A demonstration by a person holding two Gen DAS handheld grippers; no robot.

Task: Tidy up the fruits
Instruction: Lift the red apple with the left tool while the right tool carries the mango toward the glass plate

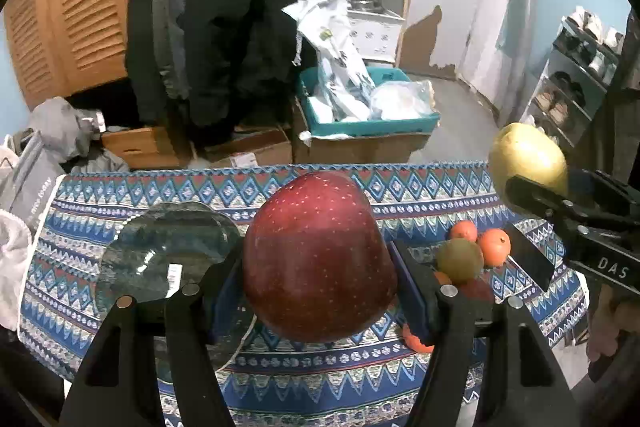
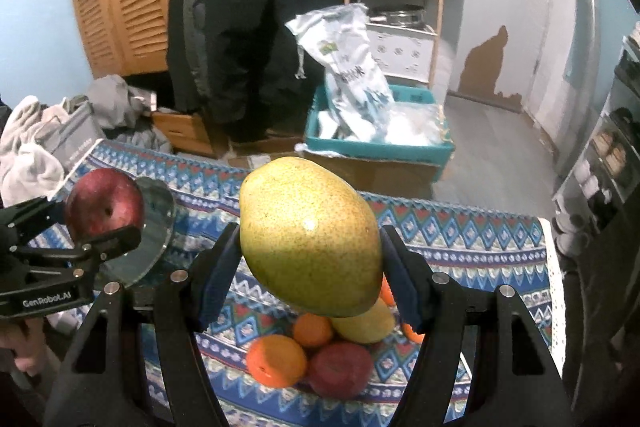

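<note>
Left wrist view: left claw [image 1: 320,291] clamped on a red apple [image 1: 320,259], blue pads pressing both flanks, fruit held clear above the counter [image 1: 360,379] with its patterned cloth. Grip sits across the widest part, likely so the round fruit can't roll out. Glass plate [image 1: 168,259] lies on the cloth just left of the claw and looks empty; probably the drop spot for sorted fruit. Fruit pile at right: kiwi [image 1: 460,259], oranges [image 1: 494,247], another orange [image 1: 416,343] low behind the finger. Right claw [image 1: 532,183] enters from the right edge, carrying a mango [image 1: 524,155] in the air.

Right wrist view: right claw [image 2: 310,267] gripping the mango [image 2: 310,235] across its short axis, long axis tilted; pads touch both sides. Held above the pile: orange [image 2: 276,361], second orange [image 2: 312,329], red fruit [image 2: 340,369], yellow fruit [image 2: 368,321] partly hidden under the mango. Left claw [image 2: 100,223] at left holds the apple [image 2: 104,203] right by the plate [image 2: 160,223]. Both fruits lifted off the pile at once, my guess is to split them by kind. A hand [image 2: 24,351] grips the left handle.
</note>
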